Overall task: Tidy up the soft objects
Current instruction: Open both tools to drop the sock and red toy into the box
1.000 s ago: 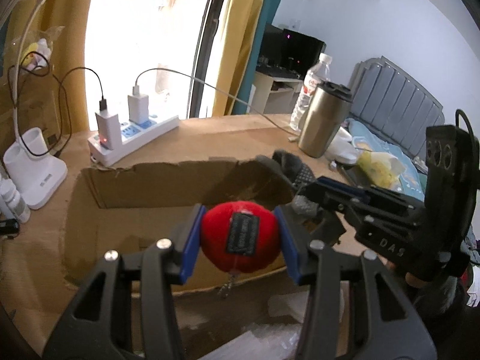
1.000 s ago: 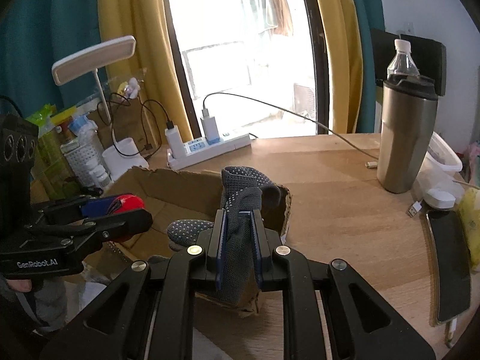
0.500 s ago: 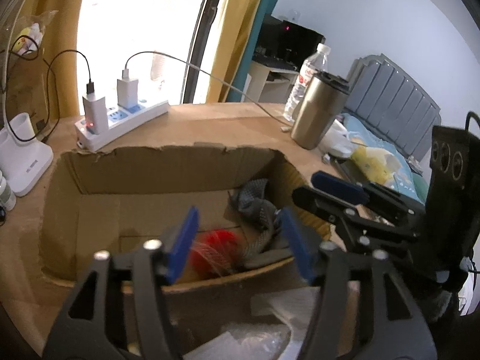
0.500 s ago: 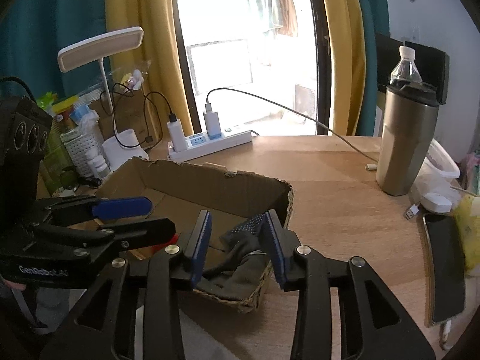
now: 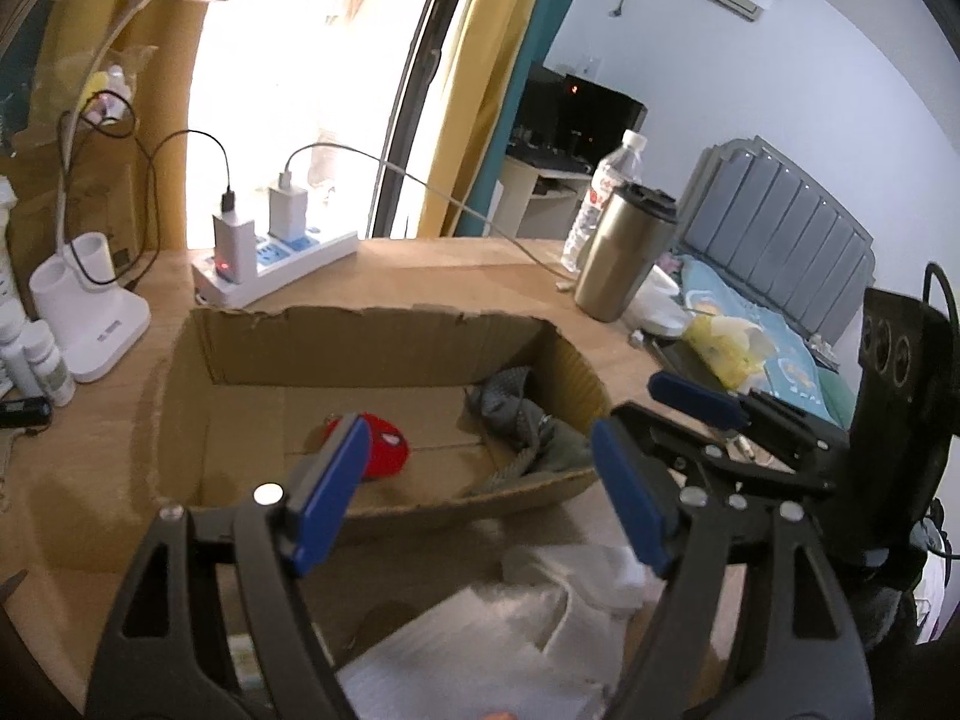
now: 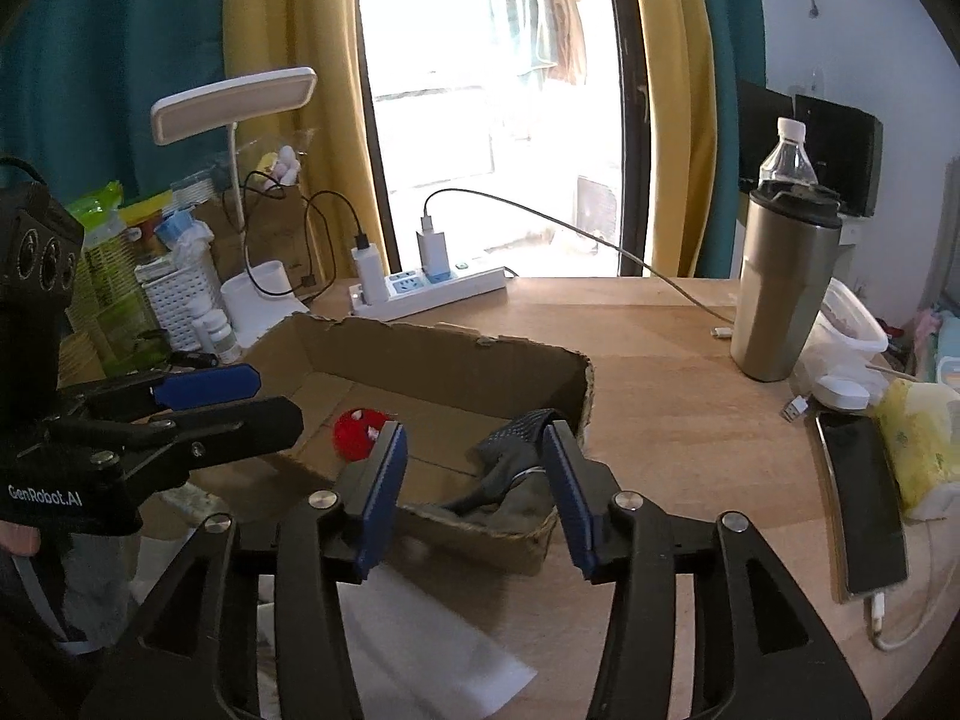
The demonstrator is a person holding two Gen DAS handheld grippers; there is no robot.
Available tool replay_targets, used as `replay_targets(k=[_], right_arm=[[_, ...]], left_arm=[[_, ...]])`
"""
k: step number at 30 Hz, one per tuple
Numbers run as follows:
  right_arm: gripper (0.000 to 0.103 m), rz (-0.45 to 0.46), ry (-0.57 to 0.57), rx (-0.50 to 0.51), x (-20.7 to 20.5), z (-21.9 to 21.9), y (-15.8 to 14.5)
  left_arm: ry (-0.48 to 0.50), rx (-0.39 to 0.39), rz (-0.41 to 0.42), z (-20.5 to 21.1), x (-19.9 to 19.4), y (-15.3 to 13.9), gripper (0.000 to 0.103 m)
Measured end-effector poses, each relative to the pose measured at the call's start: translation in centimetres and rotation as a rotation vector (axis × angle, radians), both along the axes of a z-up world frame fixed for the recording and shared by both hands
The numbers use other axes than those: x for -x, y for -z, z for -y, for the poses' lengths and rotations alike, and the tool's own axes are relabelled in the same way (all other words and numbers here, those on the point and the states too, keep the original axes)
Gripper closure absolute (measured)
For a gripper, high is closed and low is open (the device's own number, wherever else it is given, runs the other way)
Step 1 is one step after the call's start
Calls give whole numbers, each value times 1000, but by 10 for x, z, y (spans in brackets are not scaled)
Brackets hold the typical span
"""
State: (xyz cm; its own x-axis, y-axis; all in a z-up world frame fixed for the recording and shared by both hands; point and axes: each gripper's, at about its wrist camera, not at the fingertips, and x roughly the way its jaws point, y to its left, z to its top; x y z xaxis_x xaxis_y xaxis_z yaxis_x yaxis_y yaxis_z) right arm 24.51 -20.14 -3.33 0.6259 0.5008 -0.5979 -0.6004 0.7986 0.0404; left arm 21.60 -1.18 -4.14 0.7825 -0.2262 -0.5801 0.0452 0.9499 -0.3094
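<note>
A shallow cardboard box point(image 5: 372, 330) point(image 6: 456, 354) lies on the wooden desk. A red plush ball point(image 5: 387, 456) point(image 6: 357, 432) rests on the box floor. A grey dotted sock bundle point(image 5: 516, 420) point(image 6: 516, 468) lies in the box's right near corner. My left gripper point(image 5: 480, 492) is open and empty, held above the box's near wall; it also shows in the right wrist view point(image 6: 210, 396). My right gripper point(image 6: 474, 492) is open and empty, above the socks; it also shows in the left wrist view point(image 5: 690, 408).
A steel tumbler point(image 6: 780, 288) and a water bottle point(image 6: 789, 150) stand at the right. A power strip point(image 6: 426, 288) with chargers lies behind the box. A phone point(image 6: 861, 492) and a yellow tissue pack point(image 6: 924, 438) lie far right. White plastic wrap point(image 5: 516, 630) lies in front.
Both grippers opened and drew back. The red ball dropped from my left gripper onto the box floor; the socks dropped from my right gripper into the box's corner.
</note>
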Motion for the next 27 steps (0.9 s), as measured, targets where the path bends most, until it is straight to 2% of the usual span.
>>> replay_targets(k=[8,27], right_arm=[[44,16,5,11,23,-4,-7],[41,27,-4,23,62,-10,-10]], left_arm=[[-14,-2,24,-10,26,-5,25],[-58,-12,33,-23,77,0,24]])
